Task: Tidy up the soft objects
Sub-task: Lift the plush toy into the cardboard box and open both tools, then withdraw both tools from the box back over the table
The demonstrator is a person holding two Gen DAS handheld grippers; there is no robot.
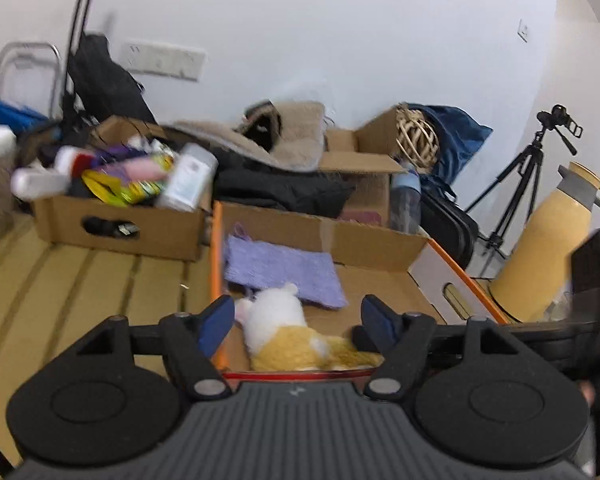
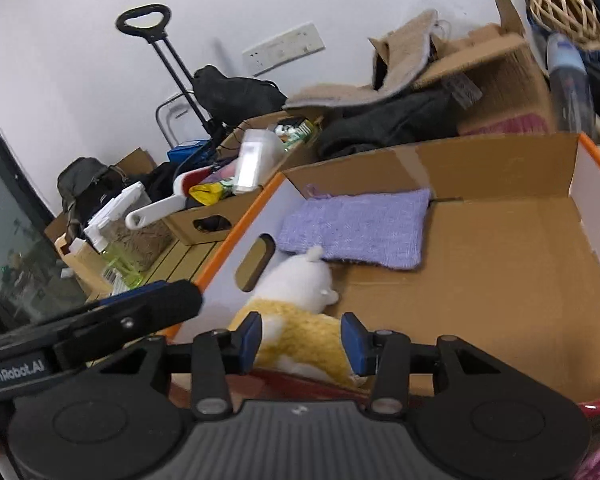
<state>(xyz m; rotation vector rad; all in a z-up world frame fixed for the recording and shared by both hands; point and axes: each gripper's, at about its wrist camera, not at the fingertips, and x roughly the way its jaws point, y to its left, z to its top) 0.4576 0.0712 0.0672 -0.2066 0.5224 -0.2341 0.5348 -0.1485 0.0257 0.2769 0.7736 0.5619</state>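
Note:
A white and yellow plush toy point(image 1: 284, 330) lies in the near left corner of an orange-rimmed cardboard box point(image 1: 380, 240); it also shows in the right wrist view point(image 2: 300, 312). A purple knitted cloth point(image 1: 284, 272) lies flat behind it in the box, also in the right wrist view point(image 2: 360, 232). My left gripper point(image 1: 296, 320) is open above the box's near edge, its fingers either side of the plush, not touching. My right gripper point(image 2: 302, 340) is open just above the plush's yellow body. The left gripper's finger point(image 2: 152, 304) shows at the left of the right wrist view.
A cardboard box point(image 1: 116, 224) full of bottles and packets stands left of the orange box on a slatted wooden surface point(image 1: 80, 280). Behind are dark clothes point(image 1: 276, 188), a beige cloth, another open box point(image 1: 360, 160) and a wicker ball point(image 1: 416, 140). A yellow thermos point(image 1: 548, 248) stands right.

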